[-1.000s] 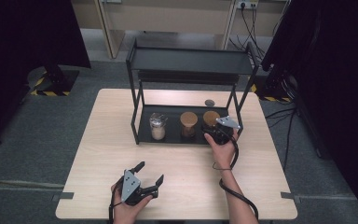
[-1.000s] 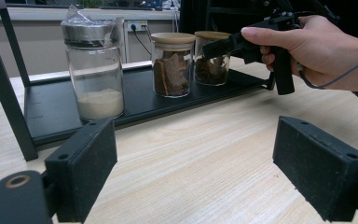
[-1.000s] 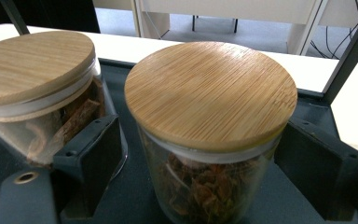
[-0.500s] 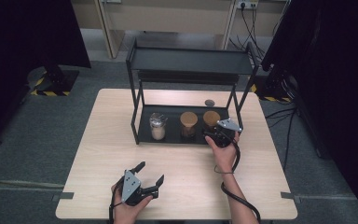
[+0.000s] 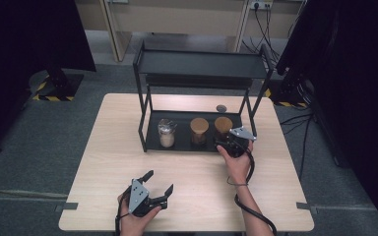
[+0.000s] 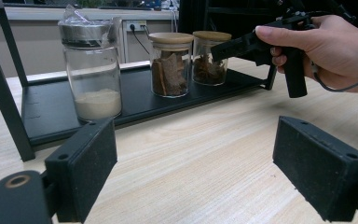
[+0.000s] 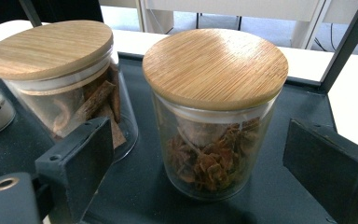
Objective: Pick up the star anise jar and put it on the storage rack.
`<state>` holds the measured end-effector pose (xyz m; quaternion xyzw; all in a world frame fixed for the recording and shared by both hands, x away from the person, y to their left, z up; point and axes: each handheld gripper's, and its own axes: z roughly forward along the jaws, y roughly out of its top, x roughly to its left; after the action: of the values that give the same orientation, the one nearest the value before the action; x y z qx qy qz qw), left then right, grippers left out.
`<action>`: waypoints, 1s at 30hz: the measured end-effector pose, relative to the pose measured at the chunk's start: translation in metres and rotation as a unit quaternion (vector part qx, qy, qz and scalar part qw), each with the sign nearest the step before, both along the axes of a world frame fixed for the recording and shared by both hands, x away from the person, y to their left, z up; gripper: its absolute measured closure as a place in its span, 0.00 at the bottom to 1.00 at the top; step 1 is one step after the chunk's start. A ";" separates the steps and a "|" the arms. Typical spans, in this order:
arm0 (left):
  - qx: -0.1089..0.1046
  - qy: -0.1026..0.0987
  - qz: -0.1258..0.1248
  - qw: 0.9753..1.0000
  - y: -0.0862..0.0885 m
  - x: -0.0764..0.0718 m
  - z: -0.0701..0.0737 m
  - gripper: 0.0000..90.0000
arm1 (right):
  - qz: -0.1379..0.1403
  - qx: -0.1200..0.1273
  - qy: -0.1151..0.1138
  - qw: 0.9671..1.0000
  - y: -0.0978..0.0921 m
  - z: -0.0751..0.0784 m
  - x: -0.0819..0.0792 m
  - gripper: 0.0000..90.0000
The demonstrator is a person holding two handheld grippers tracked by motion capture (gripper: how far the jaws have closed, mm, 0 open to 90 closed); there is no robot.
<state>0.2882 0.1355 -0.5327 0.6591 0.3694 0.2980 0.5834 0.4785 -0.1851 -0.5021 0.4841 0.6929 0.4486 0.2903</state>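
- Comparing the high views: the right gripper (image 5: 225, 143) had crept slightly closer to the rack (image 5: 202, 64) over the last second; the left gripper (image 5: 153, 184) had not shifted at the table's (image 5: 113, 147) near edge.
- Reading of that change: the approach was in its last stage, and the star-anise jar (image 7: 214, 114) appeared to be the intended pick, not yet gripped.
- Right gripper state: jaws were spread wide, one on each side of the star-anise jar, clear of the glass.
- Left gripper state: jaws were spread apart with nothing between them, low over the tabletop.
- Location of the target: the star-anise jar stood upright at the right end of the rack's lower tray (image 7: 135, 186), just beside the cinnamon jar (image 7: 58, 79); the powder jar (image 6: 91, 70) stood well apart at the left end.
- Materials: both right-hand jars were clear, round glass cylinders with flat, circular bamboo lids (image 7: 214, 65) showing fine straight grain.
- The powder jar carried a metal-coloured cap under crinkled film.
- The tray was matt black metal; the table was pale wood laminate; the gripper pads (image 7: 81, 165) were black, rectangular and finely textured.
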 end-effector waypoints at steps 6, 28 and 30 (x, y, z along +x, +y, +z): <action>0.000 0.000 0.000 1.000 0.000 0.000 0.000 0.14 | 0.005 0.001 0.001 1.000 -0.001 0.001 -0.003 0.10; 0.000 -0.001 0.000 1.000 0.000 0.000 0.000 0.15 | 0.019 -0.004 -0.002 1.000 0.002 0.005 -0.016 0.09; 0.000 -0.001 0.000 1.000 0.000 0.000 0.000 0.14 | 0.020 -0.003 -0.003 1.000 0.002 0.005 -0.018 0.09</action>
<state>0.2880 0.1352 -0.5327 0.6586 0.3694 0.2986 0.5837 0.4608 -0.1835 -0.4967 0.4683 0.7029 0.4532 0.2850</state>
